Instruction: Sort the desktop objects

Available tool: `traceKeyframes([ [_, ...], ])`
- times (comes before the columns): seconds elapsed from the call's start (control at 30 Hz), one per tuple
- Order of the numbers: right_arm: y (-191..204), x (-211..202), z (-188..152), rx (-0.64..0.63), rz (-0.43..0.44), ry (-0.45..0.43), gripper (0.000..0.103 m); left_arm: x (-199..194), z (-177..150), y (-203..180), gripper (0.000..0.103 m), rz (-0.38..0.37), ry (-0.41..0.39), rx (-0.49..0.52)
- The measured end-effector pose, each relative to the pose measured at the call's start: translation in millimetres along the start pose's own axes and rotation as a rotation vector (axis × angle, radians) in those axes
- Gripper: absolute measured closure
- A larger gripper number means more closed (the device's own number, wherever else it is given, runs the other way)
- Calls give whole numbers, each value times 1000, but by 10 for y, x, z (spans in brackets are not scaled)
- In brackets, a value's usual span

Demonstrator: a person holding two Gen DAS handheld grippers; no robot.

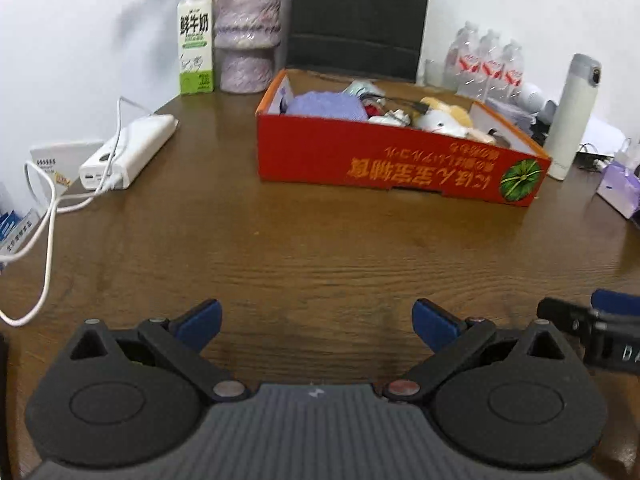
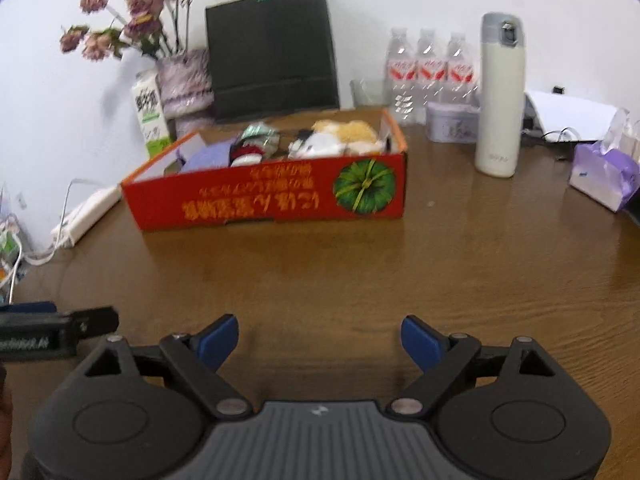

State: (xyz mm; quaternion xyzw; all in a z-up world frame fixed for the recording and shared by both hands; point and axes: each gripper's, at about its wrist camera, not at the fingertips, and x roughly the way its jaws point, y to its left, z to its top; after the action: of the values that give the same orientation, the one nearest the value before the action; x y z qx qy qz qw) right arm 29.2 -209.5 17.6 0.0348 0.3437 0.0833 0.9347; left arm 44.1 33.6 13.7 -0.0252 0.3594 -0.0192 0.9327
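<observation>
A red cardboard box (image 1: 396, 160) stands on the brown wooden table (image 1: 280, 248), also in the right wrist view (image 2: 264, 200). It holds a purple knit item (image 1: 326, 106), a plush toy (image 1: 440, 120) and several small things. My left gripper (image 1: 317, 322) is open and empty, low over the table well in front of the box. My right gripper (image 2: 320, 340) is open and empty, also in front of the box, and part of it shows at the right edge of the left wrist view (image 1: 600, 328).
A white power bank (image 1: 128, 152) with a cable lies at the left. A milk carton (image 1: 195, 44), a vase (image 1: 248, 36) and a black bag (image 1: 360, 16) stand at the back. A white flask (image 2: 500, 96), water bottles (image 2: 428, 68), a tin (image 2: 452, 122) and a tissue pack (image 2: 604, 172) stand at the right.
</observation>
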Motion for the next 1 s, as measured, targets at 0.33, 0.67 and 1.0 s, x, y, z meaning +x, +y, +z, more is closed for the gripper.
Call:
traceKeyframes([
  [0.33,134,193,-49,-73,-51,23,12,155,-121,-104,0,39,-16,71],
  [0.67,163,276,-55,-96,-55,11,0,171,-122,-119,0,27,-33,70],
  [1.0,198,325,-25,-92,-60,11,0,176,-120,-117,0,28,-33,67],
])
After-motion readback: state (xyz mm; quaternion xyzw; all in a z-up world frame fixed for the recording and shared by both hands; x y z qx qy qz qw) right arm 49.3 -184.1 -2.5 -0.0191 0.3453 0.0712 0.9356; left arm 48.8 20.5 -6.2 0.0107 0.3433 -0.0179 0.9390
